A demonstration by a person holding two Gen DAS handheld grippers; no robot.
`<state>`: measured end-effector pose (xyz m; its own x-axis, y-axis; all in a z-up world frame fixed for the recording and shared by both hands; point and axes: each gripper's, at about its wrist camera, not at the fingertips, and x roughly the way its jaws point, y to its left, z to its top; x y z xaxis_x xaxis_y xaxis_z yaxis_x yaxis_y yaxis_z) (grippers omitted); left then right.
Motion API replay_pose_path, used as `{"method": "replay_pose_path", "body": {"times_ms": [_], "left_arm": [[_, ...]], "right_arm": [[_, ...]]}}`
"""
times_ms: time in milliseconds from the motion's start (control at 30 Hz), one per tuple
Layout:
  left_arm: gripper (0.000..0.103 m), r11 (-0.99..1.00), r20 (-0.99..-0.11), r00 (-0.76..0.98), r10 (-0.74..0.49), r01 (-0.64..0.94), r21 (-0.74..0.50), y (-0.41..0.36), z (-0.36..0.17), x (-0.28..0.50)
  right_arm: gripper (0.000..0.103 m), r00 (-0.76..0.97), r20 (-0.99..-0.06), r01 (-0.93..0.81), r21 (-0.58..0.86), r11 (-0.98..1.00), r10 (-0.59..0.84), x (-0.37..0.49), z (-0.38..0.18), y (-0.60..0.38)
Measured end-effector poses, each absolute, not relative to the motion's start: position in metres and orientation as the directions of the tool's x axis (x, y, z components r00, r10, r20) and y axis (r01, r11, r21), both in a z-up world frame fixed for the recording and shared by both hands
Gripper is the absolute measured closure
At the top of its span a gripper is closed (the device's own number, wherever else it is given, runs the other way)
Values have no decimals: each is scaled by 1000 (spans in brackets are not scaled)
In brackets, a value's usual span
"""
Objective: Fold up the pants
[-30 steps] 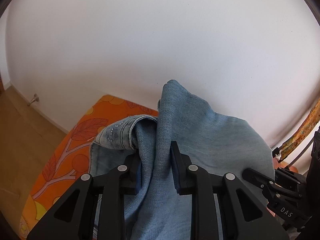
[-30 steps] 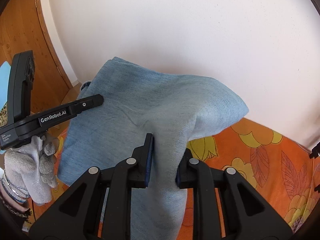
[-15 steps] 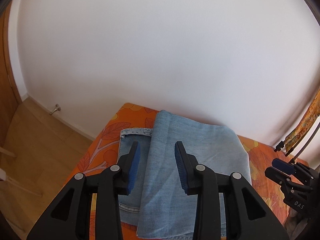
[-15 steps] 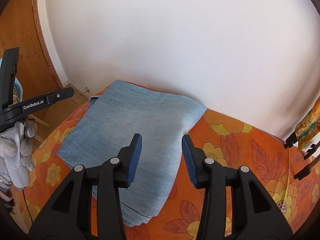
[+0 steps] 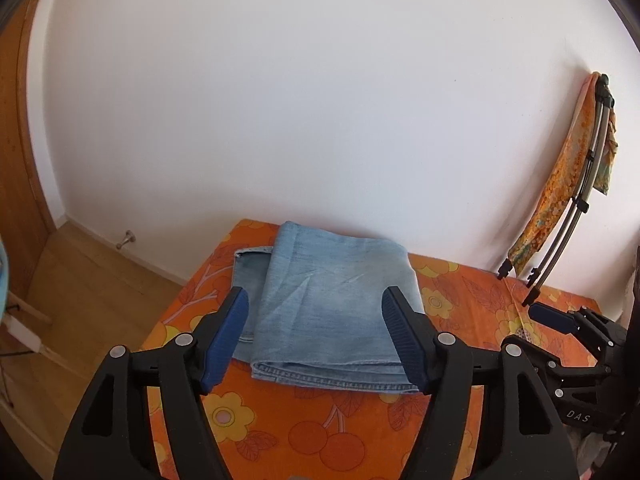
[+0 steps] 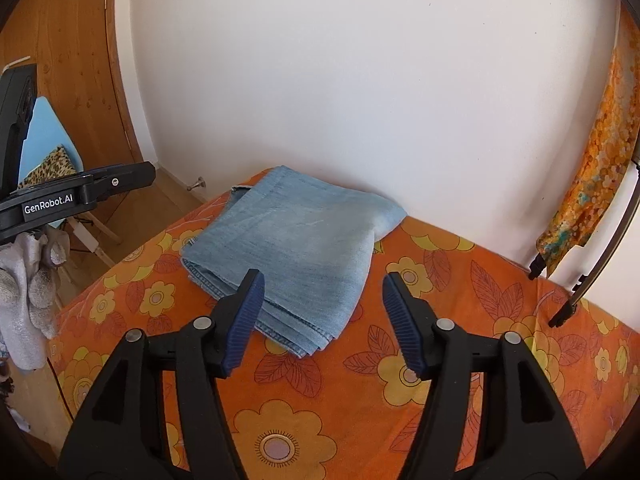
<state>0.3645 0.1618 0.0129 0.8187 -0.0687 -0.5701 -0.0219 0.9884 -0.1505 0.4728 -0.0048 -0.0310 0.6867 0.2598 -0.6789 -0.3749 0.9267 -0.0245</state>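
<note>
Light blue denim pants [image 5: 328, 300] lie folded in a flat stack on the orange flowered bed cover [image 5: 304, 432], close to the white wall. My left gripper [image 5: 316, 316] hovers above and short of the stack, jaws opening, nothing between its blue pads. The same pants [image 6: 292, 240] show in the right wrist view, hems toward me. My right gripper [image 6: 324, 300] hangs above the near corner of the stack, jaws opening and empty. The left gripper's body [image 6: 76, 196] shows at the left edge with a gloved hand [image 6: 28, 304].
The bed's left edge drops to a wooden floor [image 5: 80, 300] with a doorstop [image 5: 127, 238]. A folded drying rack with an orange cloth [image 5: 568, 184] leans on the wall at the right. A wooden door [image 6: 68, 64] and a blue chair [image 6: 48, 140] stand at left.
Both grippers let go of the denim, opened wide, and pulled up and back. The pants dropped from a lifted drape into a flat folded stack on the bed.
</note>
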Motion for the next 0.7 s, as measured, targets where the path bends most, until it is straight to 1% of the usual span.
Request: {"method": "replay_pose_path", "body": {"times_ms": [33, 133, 233, 367, 500, 700], "left_arm": [[27, 991, -563, 824, -66, -13, -135, 156, 18, 354], [21, 994, -544, 837, -62, 1, -111, 139, 28, 322], [20, 996, -527, 848, -57, 14, -85, 122, 34, 292], [14, 997, -537, 842, -54, 16, -75, 104, 38, 260], [14, 998, -535, 844, -24, -13, -66, 89, 37, 231], [14, 999, -555, 832, 11, -37, -36, 74, 31, 204]], "right_arm": [[28, 695, -669, -379, -29, 925, 264, 461, -25, -7], [27, 707, -652, -394, -44, 918, 272, 429, -14, -14], [9, 725, -633, -391, -52, 919, 272, 398, -6, -22], [8, 755, -599, -390, -80, 918, 268, 357, 6, -32], [4, 775, -576, -372, -85, 925, 259, 319, 13, -44], [4, 806, -545, -347, -121, 930, 231, 282, 15, -59]]}}
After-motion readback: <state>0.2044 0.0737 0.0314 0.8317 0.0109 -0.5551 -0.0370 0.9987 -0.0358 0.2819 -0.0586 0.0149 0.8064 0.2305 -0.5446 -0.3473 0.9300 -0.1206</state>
